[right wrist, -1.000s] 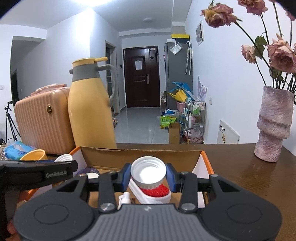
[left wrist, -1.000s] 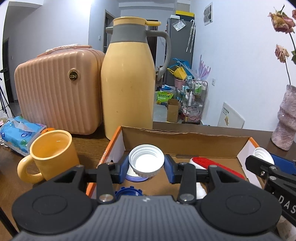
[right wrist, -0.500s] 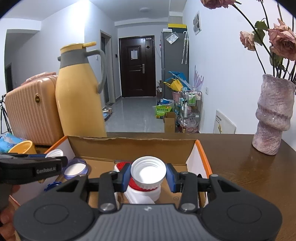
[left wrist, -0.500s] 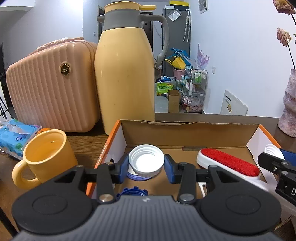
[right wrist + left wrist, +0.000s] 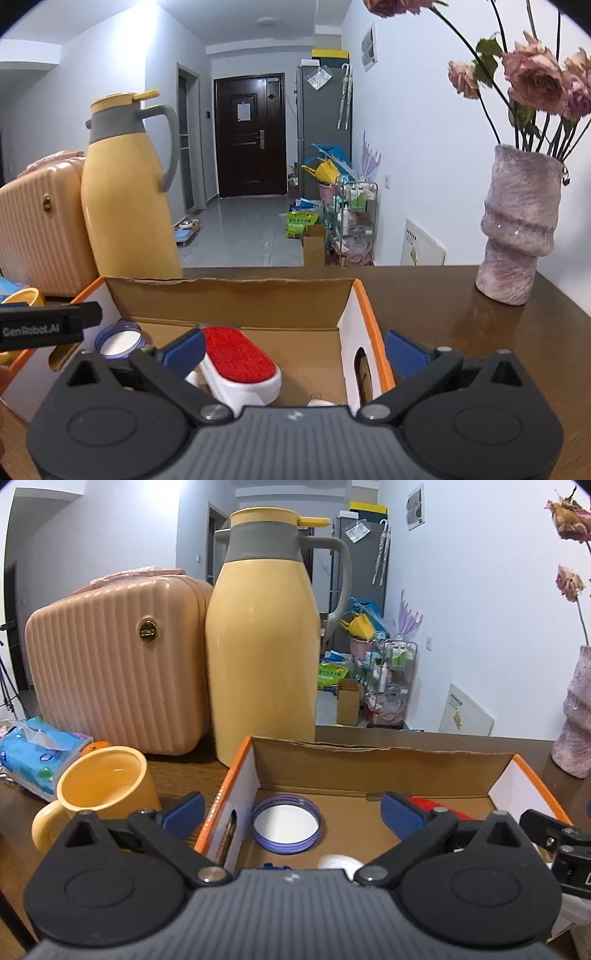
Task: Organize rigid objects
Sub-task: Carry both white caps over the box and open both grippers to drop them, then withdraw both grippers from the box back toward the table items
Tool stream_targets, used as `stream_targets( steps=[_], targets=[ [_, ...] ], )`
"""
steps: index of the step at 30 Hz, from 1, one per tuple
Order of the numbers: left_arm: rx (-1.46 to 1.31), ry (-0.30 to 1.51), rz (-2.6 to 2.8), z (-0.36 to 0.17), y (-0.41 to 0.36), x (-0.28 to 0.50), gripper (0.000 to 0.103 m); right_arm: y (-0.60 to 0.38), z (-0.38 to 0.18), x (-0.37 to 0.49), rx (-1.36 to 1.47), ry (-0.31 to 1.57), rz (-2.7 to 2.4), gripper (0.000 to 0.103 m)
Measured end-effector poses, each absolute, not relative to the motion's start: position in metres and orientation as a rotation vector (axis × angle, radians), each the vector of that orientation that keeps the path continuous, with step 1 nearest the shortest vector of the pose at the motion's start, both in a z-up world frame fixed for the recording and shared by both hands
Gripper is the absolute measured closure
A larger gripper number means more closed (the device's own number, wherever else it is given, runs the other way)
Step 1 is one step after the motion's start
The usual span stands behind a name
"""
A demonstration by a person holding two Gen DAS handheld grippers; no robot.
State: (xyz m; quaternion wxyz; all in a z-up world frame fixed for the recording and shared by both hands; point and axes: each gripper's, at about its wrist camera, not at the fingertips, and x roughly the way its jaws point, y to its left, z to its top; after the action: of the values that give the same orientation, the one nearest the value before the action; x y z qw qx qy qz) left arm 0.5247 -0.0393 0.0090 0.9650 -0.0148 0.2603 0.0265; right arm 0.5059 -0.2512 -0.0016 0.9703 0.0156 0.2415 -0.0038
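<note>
An open cardboard box (image 5: 369, 771) with orange edges lies under both grippers. My left gripper (image 5: 291, 810) is opening wide above the box's left end, with nothing between its jaws. Below it lie a blue-rimmed lid (image 5: 285, 823) and a white cap (image 5: 338, 862), the cap half hidden by the gripper body. My right gripper (image 5: 294, 349) is also opening, with its jaws astride the box's right wall (image 5: 354, 332) and nothing held. A red and white lint brush (image 5: 240, 360) lies in the box beside its left finger. A sliver of a white thing (image 5: 320, 401) shows at the gripper body's edge.
A tall yellow thermos jug (image 5: 262, 646) and a pink ribbed case (image 5: 114, 672) stand behind the box. Left of it are a yellow mug (image 5: 103, 790) and a blue tissue pack (image 5: 33, 753). A pink vase (image 5: 517, 229) with dried roses stands on the table at the right.
Both grippers were shut on white caps and now stand wide open. The caps have dropped out of the jaws into the box.
</note>
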Motion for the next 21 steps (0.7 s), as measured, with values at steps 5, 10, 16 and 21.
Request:
stream_targets(
  steps=[5, 10, 16, 21],
  targets=[
    [-0.027, 0.533, 0.058, 0.008, -0.039, 0.526, 0.0, -0.253, -0.003, 0.507, 0.038, 0.492, -0.008, 0.0],
    [-0.029, 0.529, 0.062, 0.009, -0.037, 0.523, 0.0, -0.252, -0.002, 0.505, 0.037, 0.485, -0.008, 0.0],
    [-0.034, 0.507, 0.071, 0.012, -0.038, 0.51, 0.0, -0.253, 0.001, 0.495, 0.028, 0.473, -0.005, 0.0],
    [-0.052, 0.485, 0.08, 0.013, -0.035, 0.489, 0.0, -0.257, 0.006, 0.479, 0.024, 0.445, 0.001, 0.0]
  ],
)
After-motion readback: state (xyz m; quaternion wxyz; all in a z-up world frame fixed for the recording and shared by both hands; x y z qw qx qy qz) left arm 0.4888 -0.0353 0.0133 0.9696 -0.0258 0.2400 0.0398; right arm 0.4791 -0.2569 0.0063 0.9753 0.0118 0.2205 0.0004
